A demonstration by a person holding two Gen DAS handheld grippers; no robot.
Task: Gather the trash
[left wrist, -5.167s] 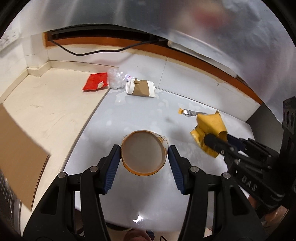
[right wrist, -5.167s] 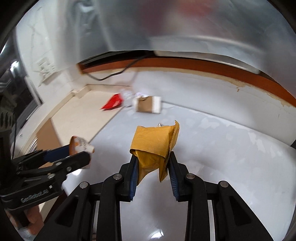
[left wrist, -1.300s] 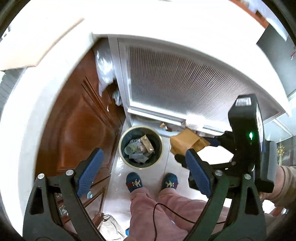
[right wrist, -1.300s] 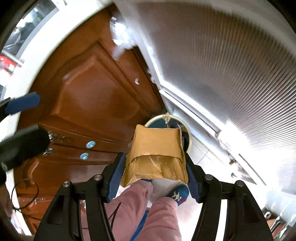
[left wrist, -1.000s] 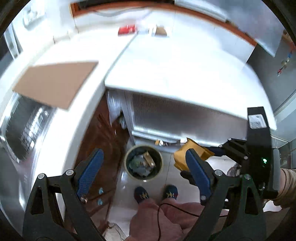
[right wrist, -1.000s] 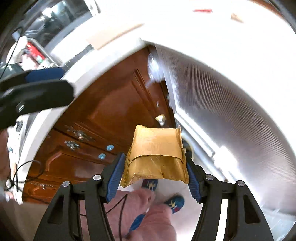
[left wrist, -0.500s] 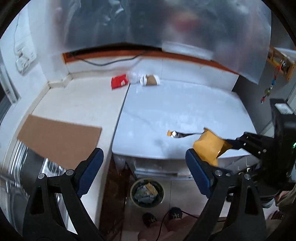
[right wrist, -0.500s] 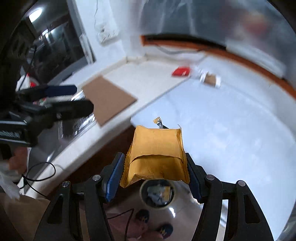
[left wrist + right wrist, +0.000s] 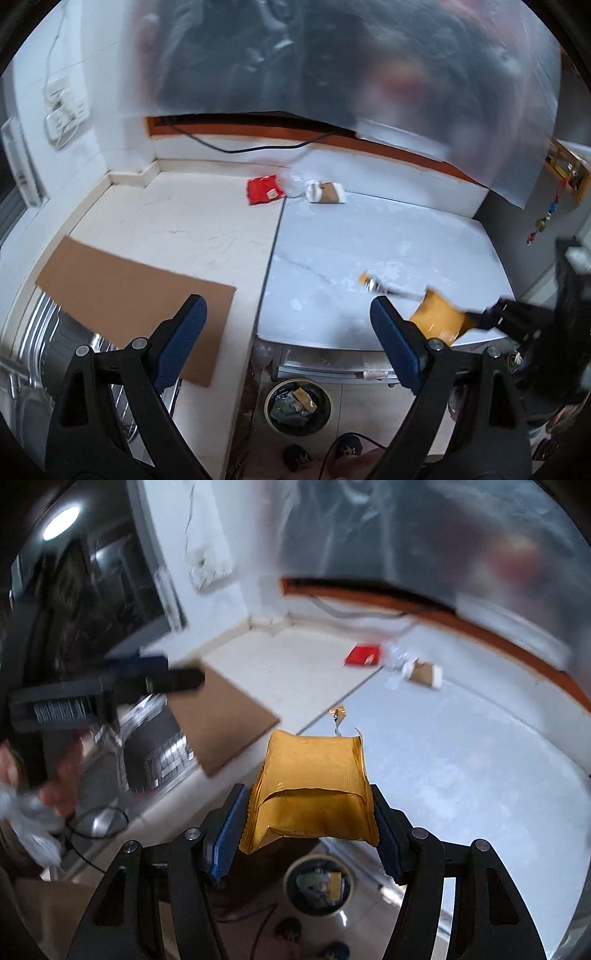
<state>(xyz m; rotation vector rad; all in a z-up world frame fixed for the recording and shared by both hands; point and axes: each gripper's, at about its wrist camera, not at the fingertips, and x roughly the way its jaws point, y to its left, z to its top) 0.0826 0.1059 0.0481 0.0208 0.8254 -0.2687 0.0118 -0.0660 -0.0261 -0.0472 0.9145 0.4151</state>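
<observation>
In the left wrist view, the left tongs (image 9: 286, 325) are seen spread wide with nothing between them. A red foil packet (image 9: 264, 189) and a tipped brown paper cup (image 9: 327, 192) lie at 12 o'clock on the pale counter (image 9: 369, 243). A round bin of trash (image 9: 297, 406) stands on the floor at 6 o'clock.

In the right wrist view, the right tongs (image 9: 308, 821) are pinching a crumpled yellow paper bag (image 9: 314, 790) above the bin (image 9: 320, 884).
</observation>
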